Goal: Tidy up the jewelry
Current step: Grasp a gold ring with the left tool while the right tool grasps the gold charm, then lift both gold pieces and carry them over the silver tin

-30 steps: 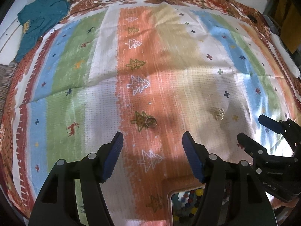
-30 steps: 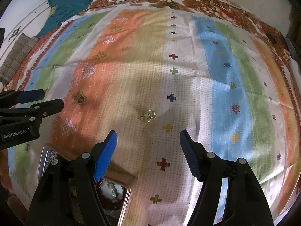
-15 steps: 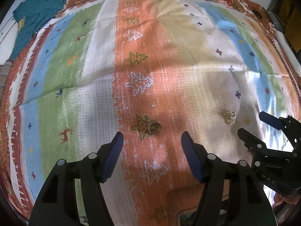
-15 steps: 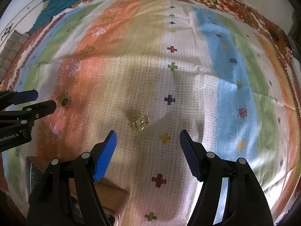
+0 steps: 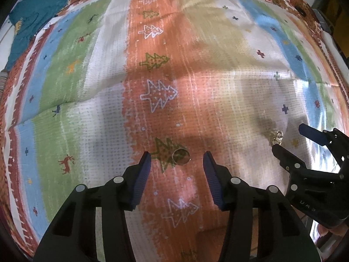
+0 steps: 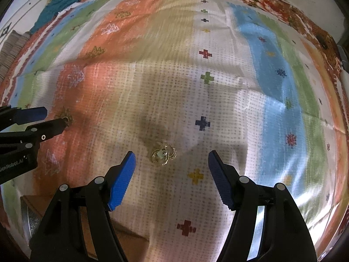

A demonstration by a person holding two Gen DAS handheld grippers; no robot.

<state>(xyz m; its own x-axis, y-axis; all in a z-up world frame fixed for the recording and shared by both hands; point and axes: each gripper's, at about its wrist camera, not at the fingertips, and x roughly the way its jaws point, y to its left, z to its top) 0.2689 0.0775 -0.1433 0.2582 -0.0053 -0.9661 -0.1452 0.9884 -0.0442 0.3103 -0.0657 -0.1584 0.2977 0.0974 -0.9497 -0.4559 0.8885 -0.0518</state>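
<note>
Here the left claw point(image 5: 176, 160) hangs low over the striped bedspread point(image 5: 74, 91), jaws spread, with the gold ring point(image 5: 181, 156) lying flat on the orange stripe just ahead, between its tips. Further right, the right claw point(image 6: 171, 160), also spread, frames the tangled gold earrings point(image 6: 164, 154) on the white stripe, slightly left of its centreline.

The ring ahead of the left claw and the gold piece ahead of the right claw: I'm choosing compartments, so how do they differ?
The ring is one plain band; the gold piece is a tangle of thin loops. The ring lies on the orange stripe, on a green tree motif; the gold piece lies on the white dotted stripe. Both are gold-toned, lie loose on the cloth, and sit just ahead of an open claw.
</note>
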